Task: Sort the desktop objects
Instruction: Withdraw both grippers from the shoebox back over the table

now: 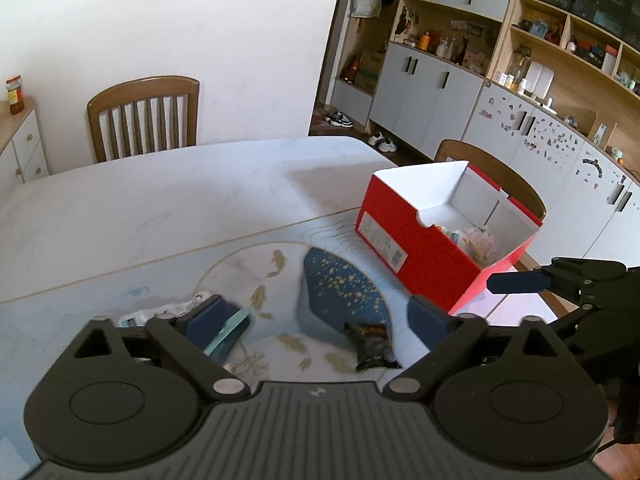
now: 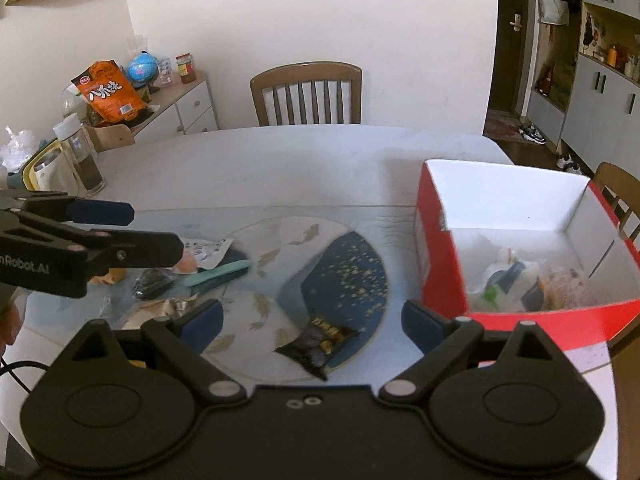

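The left gripper (image 1: 318, 316) is held over the surface (image 1: 160, 200) with its fingers (image 1: 208, 314) set wide apart and nothing clamped between them. The right gripper (image 2: 312, 320) is likewise held with its fingers (image 2: 202, 318) wide apart and empty.

A dark snack packet (image 2: 320, 344) is seen lying flat on the printed mat (image 2: 280, 248), on the edge of its dark blue patch, in the gap ahead of the right gripper and touched by neither finger. In the left wrist view the same packet (image 1: 370, 344) is seen between the left fingers, lower down on the mat.

A red box (image 2: 520, 320) with a white inside is set just to the right of the mat; wrappers and small bottles (image 2: 516, 280) are heaped in it. Its near wall is seen close beside the right finger of the right gripper.

To the left of the mat, a teal strip (image 2: 220, 272), a white wrapper (image 2: 204, 250), a black crumpled packet (image 2: 154, 282) and a foil piece (image 2: 168, 306) are scattered, partly hidden behind the left gripper. A clear bottle (image 2: 80, 156) is stood further back, and a wooden chair (image 2: 306, 94) is placed at the far edge.
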`<state>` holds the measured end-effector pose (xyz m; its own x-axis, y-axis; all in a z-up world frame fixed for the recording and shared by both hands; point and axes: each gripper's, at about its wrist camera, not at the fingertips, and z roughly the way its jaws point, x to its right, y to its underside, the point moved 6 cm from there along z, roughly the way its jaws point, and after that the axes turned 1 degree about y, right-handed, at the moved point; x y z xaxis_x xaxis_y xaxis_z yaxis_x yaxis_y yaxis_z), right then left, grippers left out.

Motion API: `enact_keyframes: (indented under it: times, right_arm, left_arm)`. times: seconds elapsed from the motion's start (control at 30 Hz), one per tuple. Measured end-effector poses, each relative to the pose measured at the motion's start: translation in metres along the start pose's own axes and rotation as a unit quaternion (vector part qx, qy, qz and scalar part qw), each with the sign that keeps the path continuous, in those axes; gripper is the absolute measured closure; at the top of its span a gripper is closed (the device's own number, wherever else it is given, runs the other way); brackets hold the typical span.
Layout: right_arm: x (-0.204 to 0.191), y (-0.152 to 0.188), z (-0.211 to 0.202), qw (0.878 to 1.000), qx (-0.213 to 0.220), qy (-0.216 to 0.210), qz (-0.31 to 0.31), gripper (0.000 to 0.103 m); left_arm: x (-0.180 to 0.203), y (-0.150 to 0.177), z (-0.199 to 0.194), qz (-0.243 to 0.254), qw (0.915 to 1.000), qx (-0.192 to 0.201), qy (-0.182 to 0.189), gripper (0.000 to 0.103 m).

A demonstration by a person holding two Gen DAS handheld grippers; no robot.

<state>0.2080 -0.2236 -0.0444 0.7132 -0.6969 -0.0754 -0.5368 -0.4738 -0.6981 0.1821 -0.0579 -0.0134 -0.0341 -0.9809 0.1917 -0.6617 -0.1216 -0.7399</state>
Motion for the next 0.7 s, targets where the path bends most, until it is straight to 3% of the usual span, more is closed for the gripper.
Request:
enact_keyframes:
  times: [0.7]
  right_arm:
    - [-0.054, 0.019, 0.017, 1.000, 0.001, 0.011, -0.015, 0.007]
  left_arm:
    - [-0.069, 0.064, -0.031, -0.028, 0.9995, 0.003, -0.017, 0.003]
